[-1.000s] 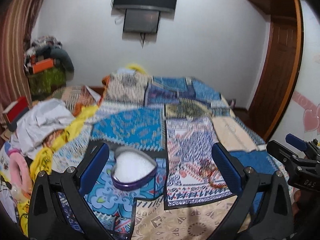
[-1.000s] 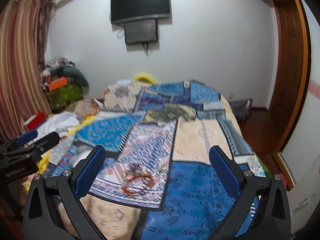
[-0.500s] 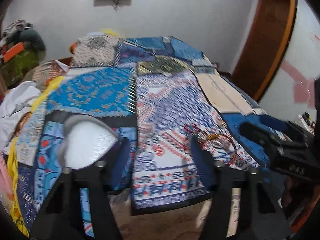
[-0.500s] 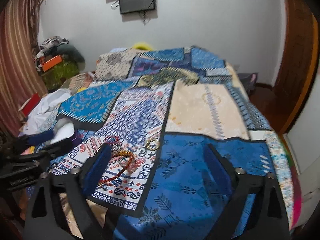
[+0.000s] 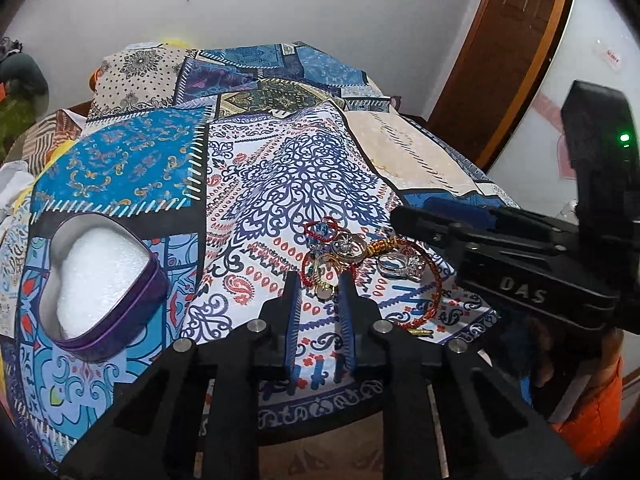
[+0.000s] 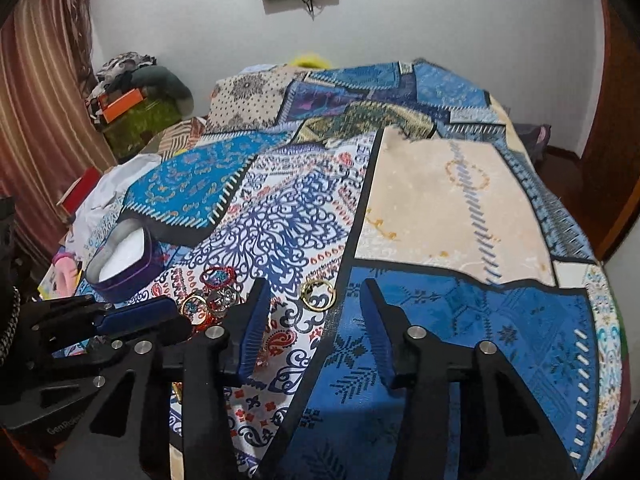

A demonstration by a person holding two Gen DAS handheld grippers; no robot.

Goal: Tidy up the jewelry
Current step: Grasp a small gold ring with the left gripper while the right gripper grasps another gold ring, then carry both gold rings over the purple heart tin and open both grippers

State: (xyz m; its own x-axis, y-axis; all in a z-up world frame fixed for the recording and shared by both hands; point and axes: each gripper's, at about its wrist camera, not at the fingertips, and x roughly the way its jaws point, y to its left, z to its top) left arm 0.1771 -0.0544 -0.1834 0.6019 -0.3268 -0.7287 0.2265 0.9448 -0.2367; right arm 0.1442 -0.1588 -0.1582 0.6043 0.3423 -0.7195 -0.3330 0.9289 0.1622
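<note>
Left wrist view: a bed (image 5: 132, 168) under a patchwork bedspread fills a white-walled room with a wooden door (image 5: 504, 60) on the right. The left gripper (image 5: 318, 280) has narrow, closing jaws with nothing pressed between them; just ahead of its tips lies the jewelry (image 5: 360, 256), a tangle of red bracelets, gold and silver rings. A heart-shaped box (image 5: 100, 280) sits left of it. In the right wrist view the right gripper (image 6: 314, 292), half open and closing, frames a gold ring (image 6: 318, 291) lying beyond its tips.

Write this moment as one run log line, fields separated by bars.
left gripper: jaws closing near jewelry pile | right gripper: jaws closing, empty | heart tin: open
</note>
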